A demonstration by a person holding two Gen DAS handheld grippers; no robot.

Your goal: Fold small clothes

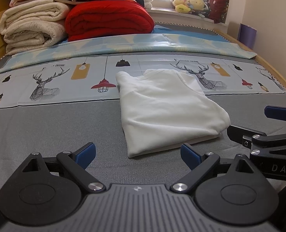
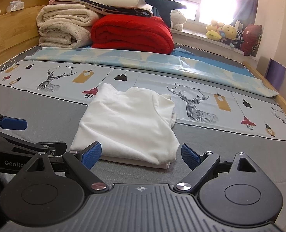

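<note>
Grey woven bed surface [image 1: 46, 127]; soft white garment [image 1: 168, 112] folded rectangular.

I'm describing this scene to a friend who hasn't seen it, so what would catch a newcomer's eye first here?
First the folded white garment, lying in the middle of the grey bed surface just beyond both open hand-held grippers, left and right. Next the bright red blanket, rolled at the far end beside a stack of cream blankets. Soft toys line the sunlit windowsill at the far right.
</note>
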